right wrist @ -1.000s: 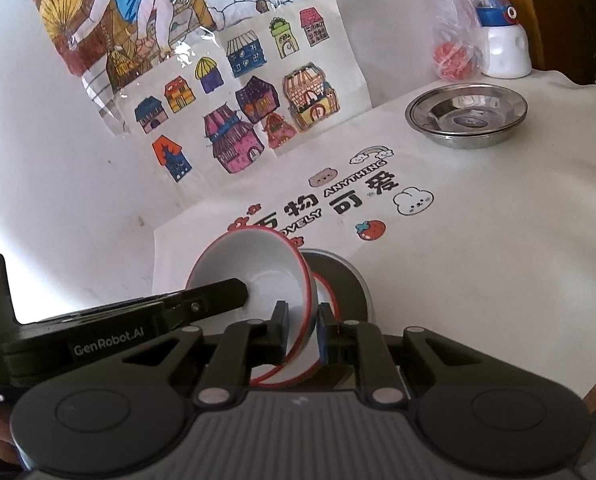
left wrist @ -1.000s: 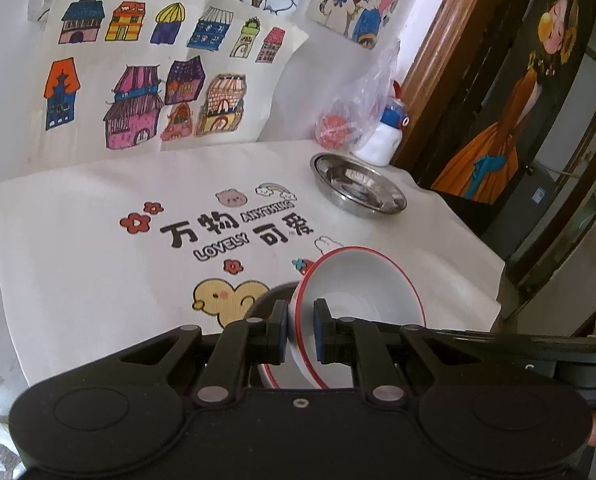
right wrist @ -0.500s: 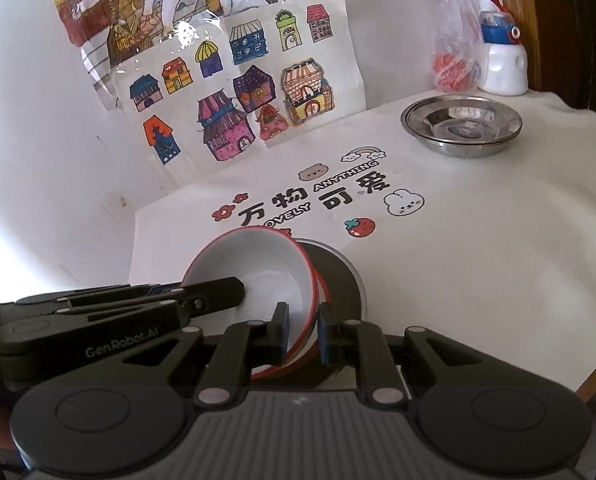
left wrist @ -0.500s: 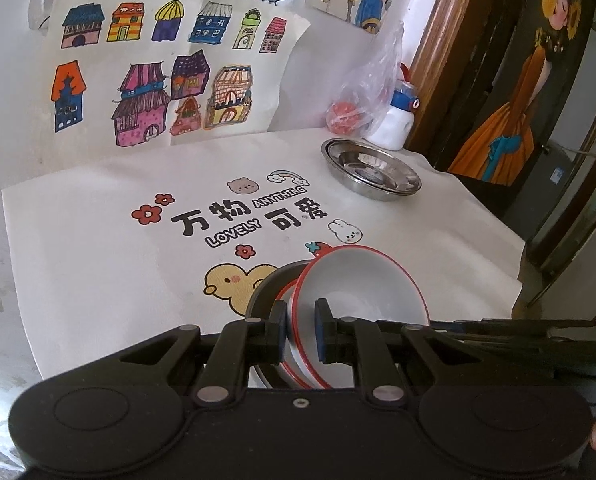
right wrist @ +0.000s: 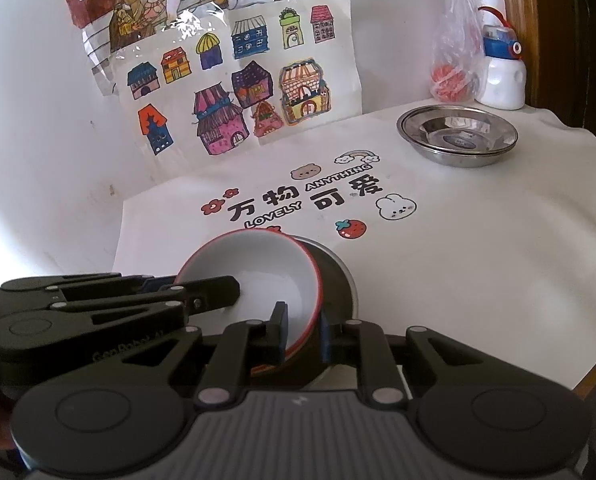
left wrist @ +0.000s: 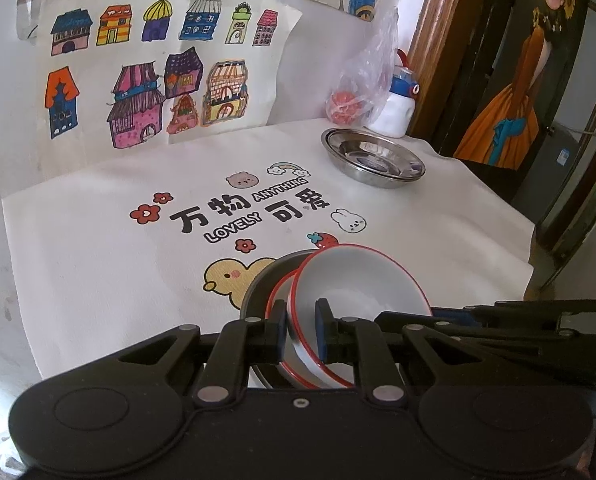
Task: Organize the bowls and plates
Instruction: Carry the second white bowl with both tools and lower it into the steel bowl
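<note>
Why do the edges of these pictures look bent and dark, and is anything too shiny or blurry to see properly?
Left wrist view: the wide lens curves the door frame and blackens the corners; everything is sharp. Right wrist view: the same bending; glare whitens the plastic-covered drawing, and the steel dish mirrors daylight.

A: Printed on the white cloth [left wrist: 98, 280], ahead of the jaws: "万物可爱" in black characters, with "ANYTHING" above and "LOVELY" below.

B: Confirmed in the right wrist view [right wrist: 477, 280], same wording, ahead of the jaws. Also embossed on the left gripper [right wrist: 234, 292] body, left of the jaws: "GenRobot", remainder unclear.

A: Nothing else legible.
</note>
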### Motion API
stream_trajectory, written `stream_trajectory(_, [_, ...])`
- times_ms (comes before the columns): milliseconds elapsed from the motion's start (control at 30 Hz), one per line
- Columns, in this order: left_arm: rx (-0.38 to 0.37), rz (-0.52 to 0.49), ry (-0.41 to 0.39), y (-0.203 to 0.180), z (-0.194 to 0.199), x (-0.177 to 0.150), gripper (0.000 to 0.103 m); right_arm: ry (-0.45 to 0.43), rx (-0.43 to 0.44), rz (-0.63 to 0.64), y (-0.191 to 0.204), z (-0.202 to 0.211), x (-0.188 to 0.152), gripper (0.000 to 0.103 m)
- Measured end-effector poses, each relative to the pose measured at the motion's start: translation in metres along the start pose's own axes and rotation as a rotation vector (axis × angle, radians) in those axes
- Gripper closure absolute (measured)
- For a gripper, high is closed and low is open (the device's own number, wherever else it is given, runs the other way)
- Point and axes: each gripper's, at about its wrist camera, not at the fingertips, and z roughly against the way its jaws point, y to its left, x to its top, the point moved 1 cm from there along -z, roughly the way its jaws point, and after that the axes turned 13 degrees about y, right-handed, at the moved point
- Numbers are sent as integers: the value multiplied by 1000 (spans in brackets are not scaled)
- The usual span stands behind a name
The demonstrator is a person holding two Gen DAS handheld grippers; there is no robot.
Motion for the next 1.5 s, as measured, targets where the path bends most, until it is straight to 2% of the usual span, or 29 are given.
stream_trajectory(367, [35,-51,-22,-6,0,-2,87,-3,13,0,-2,1,-1,84])
stream_trajectory(1333, [36,-75,-12,-8,1,-3,82,-15,46,-8,-7,5,-3,80])
stream_trajectory(1500, [29,-81,-10,-8,2,-3,79,-18,47,-10,-8,6,-4,80])
